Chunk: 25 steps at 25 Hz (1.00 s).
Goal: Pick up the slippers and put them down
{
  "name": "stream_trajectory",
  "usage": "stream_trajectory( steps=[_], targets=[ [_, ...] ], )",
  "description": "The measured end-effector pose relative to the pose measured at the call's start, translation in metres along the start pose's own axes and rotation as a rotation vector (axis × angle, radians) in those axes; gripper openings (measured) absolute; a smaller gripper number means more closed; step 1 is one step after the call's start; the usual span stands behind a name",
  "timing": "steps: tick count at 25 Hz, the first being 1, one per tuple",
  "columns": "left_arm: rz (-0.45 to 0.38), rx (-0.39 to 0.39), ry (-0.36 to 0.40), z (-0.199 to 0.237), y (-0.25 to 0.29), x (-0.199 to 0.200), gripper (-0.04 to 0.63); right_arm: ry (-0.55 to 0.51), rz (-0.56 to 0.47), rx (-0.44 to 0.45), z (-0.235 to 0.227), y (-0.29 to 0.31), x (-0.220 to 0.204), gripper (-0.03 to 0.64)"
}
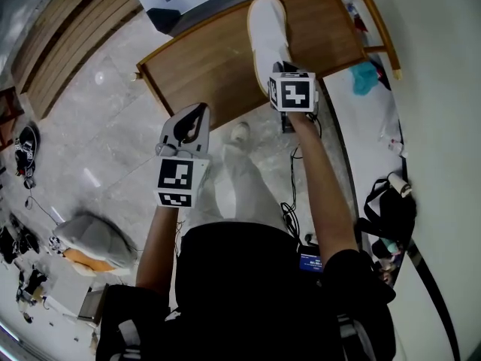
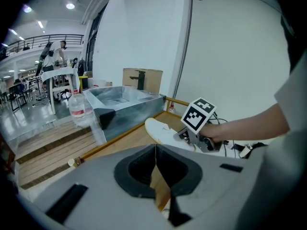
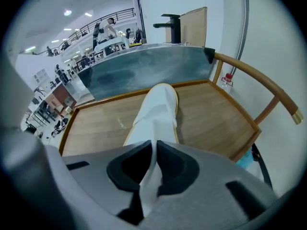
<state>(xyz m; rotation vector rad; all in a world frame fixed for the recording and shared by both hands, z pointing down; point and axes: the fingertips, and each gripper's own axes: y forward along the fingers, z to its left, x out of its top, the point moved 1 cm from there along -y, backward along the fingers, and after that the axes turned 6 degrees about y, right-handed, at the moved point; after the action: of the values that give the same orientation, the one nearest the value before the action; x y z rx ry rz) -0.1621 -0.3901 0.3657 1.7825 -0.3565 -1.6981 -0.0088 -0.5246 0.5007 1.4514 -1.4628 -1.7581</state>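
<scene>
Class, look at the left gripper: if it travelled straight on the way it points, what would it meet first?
Most likely the brown wooden tabletop, near its front edge. The left gripper aims down at bare wood; the white slipper lies right of that line.

You are wearing a black short-sleeved top [image 1: 248, 277], pale trousers [image 1: 244, 190] and a white shoe [image 1: 240, 132]. Your left gripper [image 2: 156, 150] and right gripper [image 3: 156, 145] are showing grey shells with dark pads [image 2: 136, 169], each carrying a white cube [image 1: 291, 91] with black square markers.
</scene>
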Motion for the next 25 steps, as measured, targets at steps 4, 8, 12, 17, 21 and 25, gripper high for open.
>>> stream_trajectory(
  steps=[4, 8, 12, 17, 21, 25],
  targets=[
    [-0.015, -0.012, 0.01, -0.001, -0.005, 0.005, 0.006, 0.015, -0.029, -0.008, -0.001, -0.014, -0.002, 0.017],
    [-0.039, -0.027, 0.024, -0.003, -0.017, 0.015, 0.006, 0.026, -0.032, -0.023, 0.001, -0.034, -0.009, 0.017],
    [-0.065, -0.045, 0.052, -0.005, -0.028, 0.026, 0.006, 0.04, -0.062, -0.035, 0.005, -0.06, -0.012, 0.015],
    [-0.088, -0.069, 0.089, -0.01, -0.047, 0.037, 0.006, 0.096, -0.113, -0.02, 0.016, -0.096, -0.013, 0.014],
    [-0.123, -0.086, 0.12, -0.017, -0.069, 0.048, 0.006, 0.123, -0.165, -0.016, 0.029, -0.132, -0.012, 0.013],
    [-0.147, -0.099, 0.144, -0.023, -0.093, 0.052, 0.006, 0.14, -0.229, -0.011, 0.044, -0.168, -0.014, 0.012]
  ],
)
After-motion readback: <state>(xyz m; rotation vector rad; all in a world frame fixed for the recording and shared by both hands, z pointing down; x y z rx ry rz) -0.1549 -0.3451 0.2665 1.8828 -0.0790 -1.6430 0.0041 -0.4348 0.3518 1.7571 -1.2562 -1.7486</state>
